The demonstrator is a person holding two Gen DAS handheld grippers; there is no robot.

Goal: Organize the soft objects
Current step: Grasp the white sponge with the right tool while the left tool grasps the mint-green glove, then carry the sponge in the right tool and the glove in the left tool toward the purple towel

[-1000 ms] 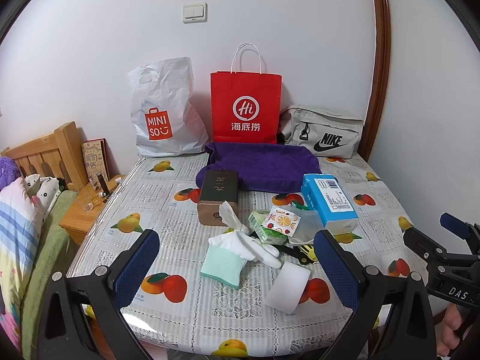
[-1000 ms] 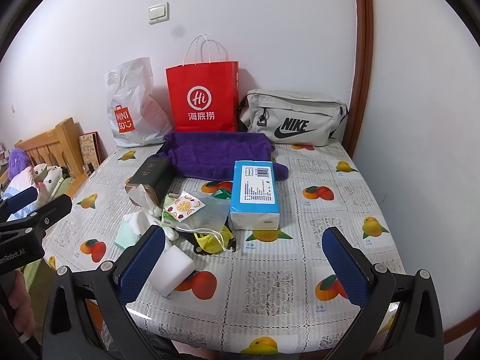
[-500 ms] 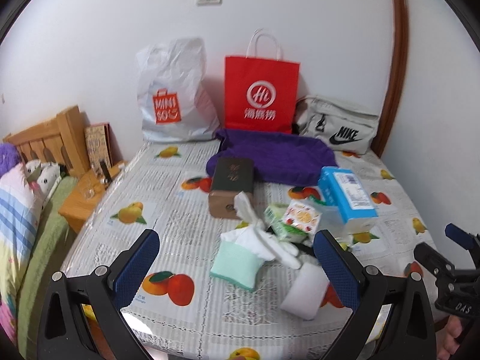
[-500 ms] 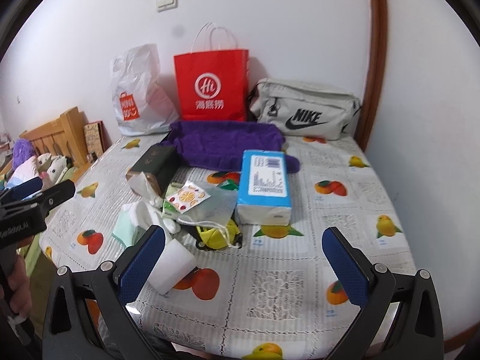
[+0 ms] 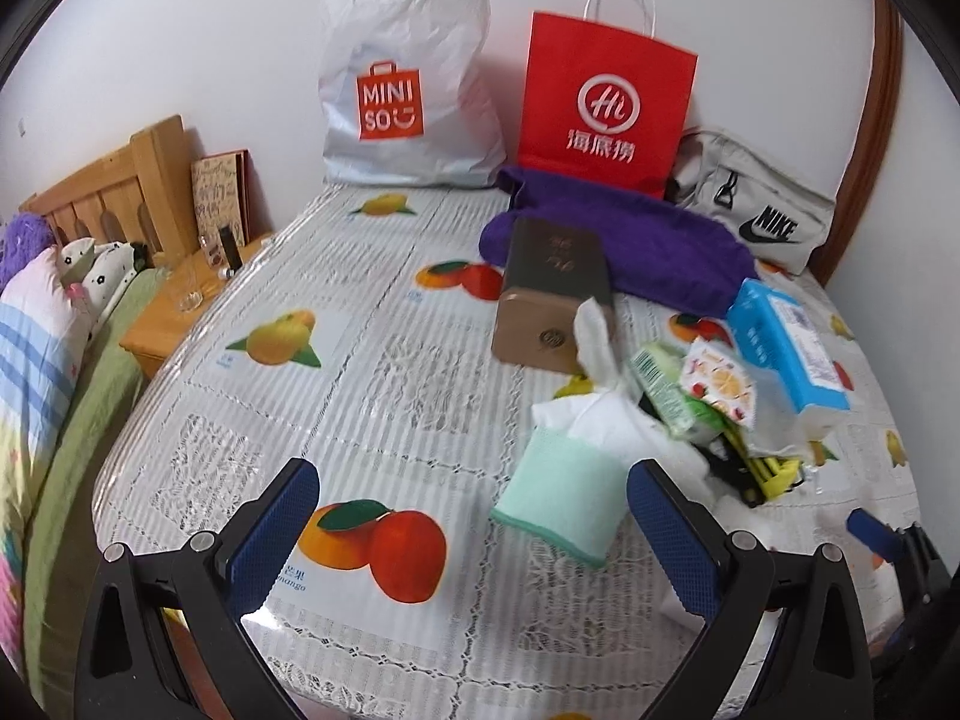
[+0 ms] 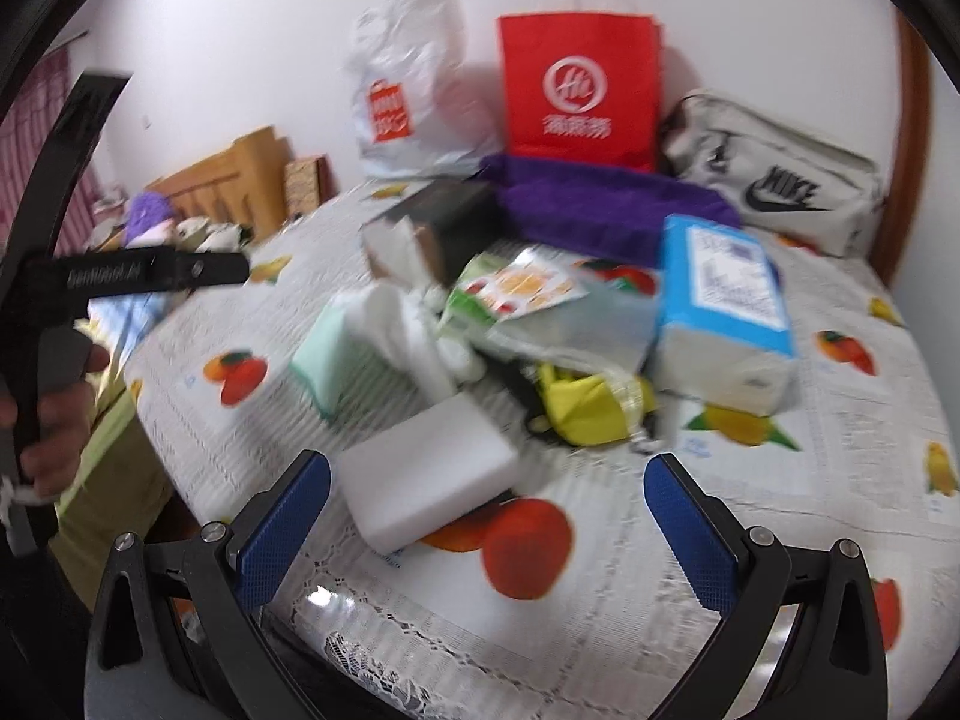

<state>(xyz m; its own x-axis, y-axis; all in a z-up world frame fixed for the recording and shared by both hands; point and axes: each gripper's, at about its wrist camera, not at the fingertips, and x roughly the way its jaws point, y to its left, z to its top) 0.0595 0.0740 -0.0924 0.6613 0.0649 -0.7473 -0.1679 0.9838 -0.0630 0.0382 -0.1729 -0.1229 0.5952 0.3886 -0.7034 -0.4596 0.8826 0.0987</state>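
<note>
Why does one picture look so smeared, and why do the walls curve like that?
Right wrist view: motion blur smears everything, the red paper bag and the white sponge block included. Left wrist view: mostly sharp, the Miniso bag print legible, only the mint cloth near the lens soft. Both views: the fisheye lens bends the walls and darkens the corners.

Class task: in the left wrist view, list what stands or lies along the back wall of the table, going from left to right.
White Miniso plastic bag → red paper bag → grey Nike bag.
</note>
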